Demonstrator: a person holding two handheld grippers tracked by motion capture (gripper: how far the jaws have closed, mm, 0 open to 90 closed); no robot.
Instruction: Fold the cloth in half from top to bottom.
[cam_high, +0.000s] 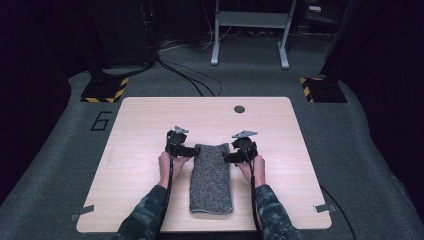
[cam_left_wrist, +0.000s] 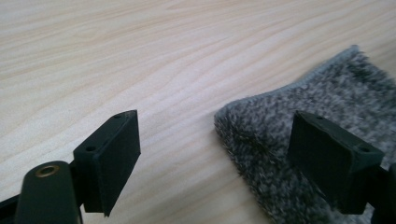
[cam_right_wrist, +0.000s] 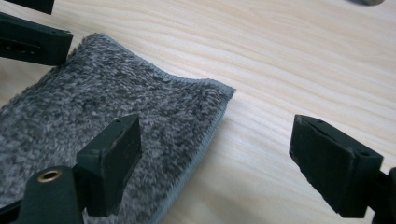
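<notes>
High view is showing you bracketing the folded grey towel (cam_high: 211, 179) lying between both open grippers, left gripper (cam_high: 189, 150) and right gripper (cam_high: 231, 158) each straddling a far corner; being soft and limp, it is probably wanting corner pinches.

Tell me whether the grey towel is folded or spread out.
Folded: the towel lies as a narrow, thick strip, with layered edges at its corner in the right gripper view.
</notes>
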